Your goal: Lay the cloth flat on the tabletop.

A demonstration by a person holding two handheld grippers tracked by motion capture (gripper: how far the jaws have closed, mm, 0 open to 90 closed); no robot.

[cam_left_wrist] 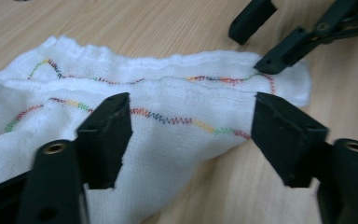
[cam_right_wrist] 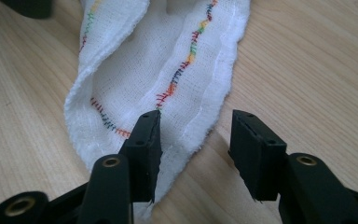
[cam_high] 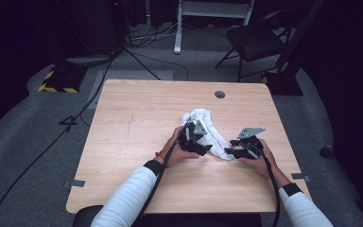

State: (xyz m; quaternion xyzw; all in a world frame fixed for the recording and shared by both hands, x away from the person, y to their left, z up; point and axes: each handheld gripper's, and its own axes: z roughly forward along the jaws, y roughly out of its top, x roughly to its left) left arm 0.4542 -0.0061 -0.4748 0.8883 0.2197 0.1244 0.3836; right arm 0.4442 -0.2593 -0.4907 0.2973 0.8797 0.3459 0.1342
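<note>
Early yet: white cloth (cam_high: 207, 131) lies bunched mid-bench (cam_high: 137, 137), unfolded. Left gripper (cam_left_wrist: 191, 126) straddles its stitched edge, jaws part-open, not pinching. Right gripper (cam_right_wrist: 193, 140) brackets the narrow end, also part-open, no grip. Grasping and whatever follows is all left, I judge.

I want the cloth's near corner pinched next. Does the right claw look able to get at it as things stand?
Probably yes. The right claw stands open right at the white cloth, one jaw over its corner, the other over bare table. Nothing lies between.
</note>
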